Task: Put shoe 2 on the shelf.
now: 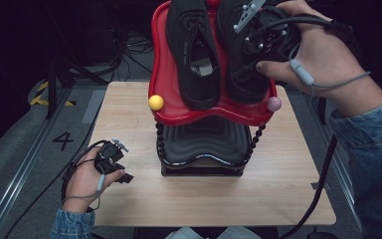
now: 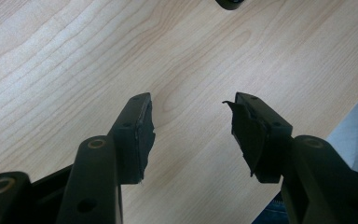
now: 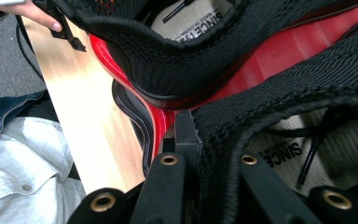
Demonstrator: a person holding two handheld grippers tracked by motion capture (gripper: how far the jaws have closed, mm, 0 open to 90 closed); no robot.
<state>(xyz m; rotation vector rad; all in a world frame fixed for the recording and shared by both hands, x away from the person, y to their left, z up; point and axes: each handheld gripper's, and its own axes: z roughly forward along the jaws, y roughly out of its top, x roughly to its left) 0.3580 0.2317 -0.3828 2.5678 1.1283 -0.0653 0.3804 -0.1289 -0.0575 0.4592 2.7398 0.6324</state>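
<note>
Two black knit shoes sit on the red top tray (image 1: 161, 74) of a small rack. My right gripper (image 1: 251, 42) is over the right shoe (image 1: 241, 79), shut on its heel collar. In the right gripper view that collar (image 3: 284, 107) is pinched between the jaws of the right gripper (image 3: 200, 135), and the other shoe (image 3: 177, 60) lies just beyond. The left shoe (image 1: 191, 50) is untouched. My left gripper (image 1: 122, 174) rests low over the table at the front left. In its own view the left gripper (image 2: 191, 126) is open above bare wood.
The rack has a black lower tier (image 1: 204, 142) under the red tray, with a yellow ball (image 1: 155, 102) and a pink ball (image 1: 274, 104) at the tray's front corners. The light wooden table (image 1: 129, 124) stands on a grey floor with cables (image 1: 124, 50) at the back left.
</note>
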